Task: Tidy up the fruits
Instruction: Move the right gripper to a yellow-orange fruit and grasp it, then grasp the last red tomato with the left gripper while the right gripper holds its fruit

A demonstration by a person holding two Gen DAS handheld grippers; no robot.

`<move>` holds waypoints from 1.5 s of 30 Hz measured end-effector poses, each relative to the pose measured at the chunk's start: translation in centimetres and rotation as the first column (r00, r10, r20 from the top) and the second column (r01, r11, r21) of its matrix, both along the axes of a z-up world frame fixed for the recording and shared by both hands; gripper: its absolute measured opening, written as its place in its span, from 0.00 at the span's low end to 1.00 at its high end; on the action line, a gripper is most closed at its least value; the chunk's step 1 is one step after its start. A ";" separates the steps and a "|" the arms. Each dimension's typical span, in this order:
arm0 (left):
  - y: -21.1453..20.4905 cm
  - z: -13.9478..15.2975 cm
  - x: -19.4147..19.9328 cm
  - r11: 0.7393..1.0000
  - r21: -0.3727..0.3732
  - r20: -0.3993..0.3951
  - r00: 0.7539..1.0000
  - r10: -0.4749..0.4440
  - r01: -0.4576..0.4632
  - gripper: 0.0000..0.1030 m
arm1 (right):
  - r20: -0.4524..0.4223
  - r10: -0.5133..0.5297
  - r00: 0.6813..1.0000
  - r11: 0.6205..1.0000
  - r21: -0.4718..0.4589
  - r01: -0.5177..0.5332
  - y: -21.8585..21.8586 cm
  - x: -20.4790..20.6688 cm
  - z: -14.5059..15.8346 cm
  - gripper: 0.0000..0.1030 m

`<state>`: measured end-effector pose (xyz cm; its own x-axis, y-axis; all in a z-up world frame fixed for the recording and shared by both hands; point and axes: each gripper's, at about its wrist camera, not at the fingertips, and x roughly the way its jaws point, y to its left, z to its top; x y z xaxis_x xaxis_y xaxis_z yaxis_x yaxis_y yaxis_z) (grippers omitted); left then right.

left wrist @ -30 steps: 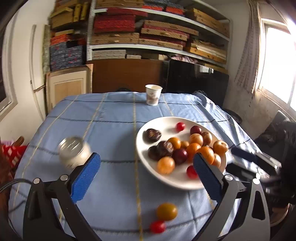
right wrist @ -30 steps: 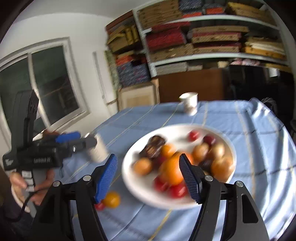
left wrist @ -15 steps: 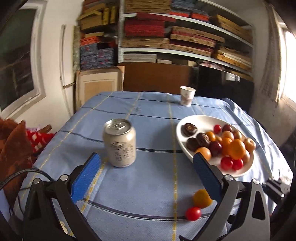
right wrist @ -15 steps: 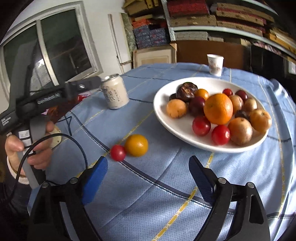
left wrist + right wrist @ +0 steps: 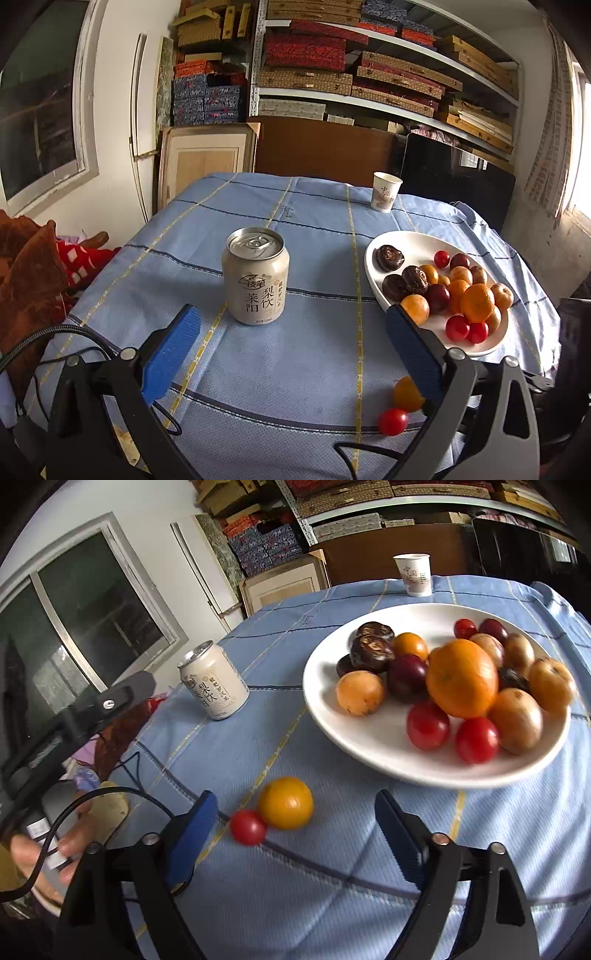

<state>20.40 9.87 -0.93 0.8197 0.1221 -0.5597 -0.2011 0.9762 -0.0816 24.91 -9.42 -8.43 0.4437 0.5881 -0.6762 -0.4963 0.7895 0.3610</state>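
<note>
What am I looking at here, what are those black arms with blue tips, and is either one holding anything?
Those are two hand-held grabbers, each carrying its own wide-angle camera, so each picture looks out along one tool's two fingers. A person holds them; no robot. The left gripper stands open and empty, facing a drink can. The right gripper is empty too, its jaws closing, aimed at a yellow tomato and a small red tomato lying loose and touching on the blue tablecloth. Beside them is a white plate piled with fruit; a paper cup stands at the far edge.

one can [image 5: 255, 280], one cup [image 5: 385, 192], one plate [image 5: 413, 242] — two loose fruits [image 5: 285, 803]
</note>
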 end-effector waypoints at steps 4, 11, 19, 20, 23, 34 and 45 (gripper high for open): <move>0.8 0.1 -0.2 0.999 -0.030 0.001 1.000 0.013 -0.013 0.95 | -0.008 0.007 1.000 0.999 -0.037 -0.008 1.5 0.6 -0.4 0.65; 1.9 0.0 -0.4 0.996 -0.079 -0.004 0.999 0.036 -0.036 0.95 | -0.023 0.011 1.000 0.998 -0.054 -0.012 2.0 0.8 -0.7 0.54; 1.7 -0.1 -0.5 0.997 -0.064 -0.003 0.999 0.034 -0.035 0.95 | -0.051 0.018 0.999 0.997 -0.077 -0.022 2.4 1.1 -1.5 0.47; 1.7 -0.1 -0.5 0.998 -0.060 -0.004 0.999 0.033 -0.033 0.95 | -0.054 0.015 0.998 0.997 -0.076 -0.019 2.4 1.1 -1.5 0.45; 1.6 -0.1 -0.5 0.998 -0.051 -0.005 0.999 0.034 -0.035 0.95 | -0.065 0.014 0.998 0.998 -0.055 -0.017 2.1 1.2 -1.6 0.39; 1.2 -0.6 0.0 0.999 -0.034 -0.012 1.000 0.000 -0.001 0.95 | 0.026 0.005 1.000 1.000 -0.003 -0.005 -2.8 -1.4 0.5 0.36; -5.3 -3.6 0.3 0.960 0.056 -0.145 0.954 -0.264 0.274 0.85 | 0.044 -0.121 0.992 0.992 0.048 0.119 -9.2 -3.0 0.7 0.37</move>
